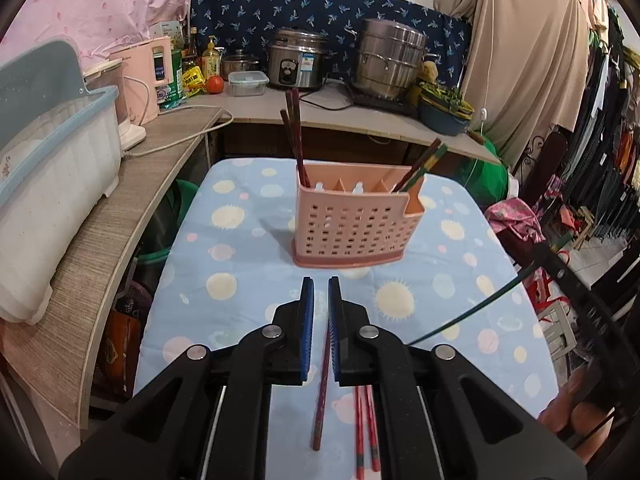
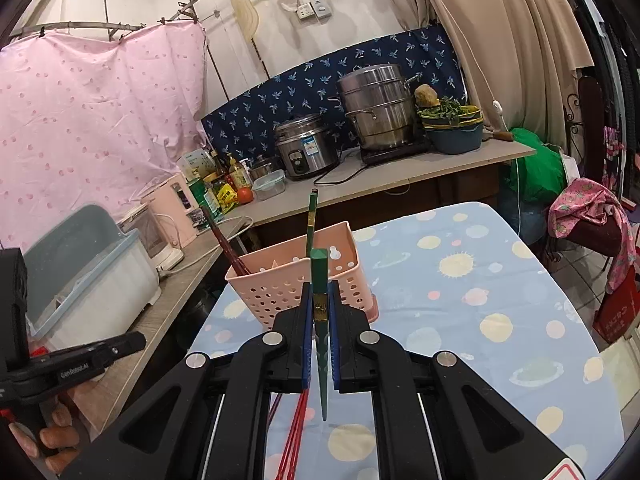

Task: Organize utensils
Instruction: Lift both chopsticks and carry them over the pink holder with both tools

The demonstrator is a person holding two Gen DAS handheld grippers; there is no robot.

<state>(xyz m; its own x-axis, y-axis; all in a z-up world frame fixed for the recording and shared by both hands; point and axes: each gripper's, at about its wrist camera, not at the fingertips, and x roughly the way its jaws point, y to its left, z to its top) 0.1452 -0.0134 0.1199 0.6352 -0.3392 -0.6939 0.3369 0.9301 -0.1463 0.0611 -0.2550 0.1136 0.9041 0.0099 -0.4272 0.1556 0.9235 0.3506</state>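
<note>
A pink perforated utensil holder (image 1: 354, 220) stands on the blue dotted tablecloth (image 1: 240, 264), with dark red chopsticks (image 1: 294, 132) in its left end and more chopsticks (image 1: 424, 164) in its right end. My left gripper (image 1: 321, 292) hovers in front of it, jaws slightly apart and empty. A dark red chopstick (image 1: 322, 392) and two red chopsticks (image 1: 366, 428) lie on the cloth below it. My right gripper (image 2: 320, 296) is shut on a green chopstick (image 2: 320, 320), held just in front of the holder (image 2: 280, 284). Another green chopstick (image 2: 311, 220) stands in the holder.
A wooden counter (image 1: 132, 200) at left carries a white and blue bin (image 1: 52, 184) and a pink appliance (image 1: 146, 80). The back counter holds a rice cooker (image 1: 298, 60), steel steamer pot (image 1: 390, 60) and a blue basin (image 1: 444, 116). Clothes hang at right.
</note>
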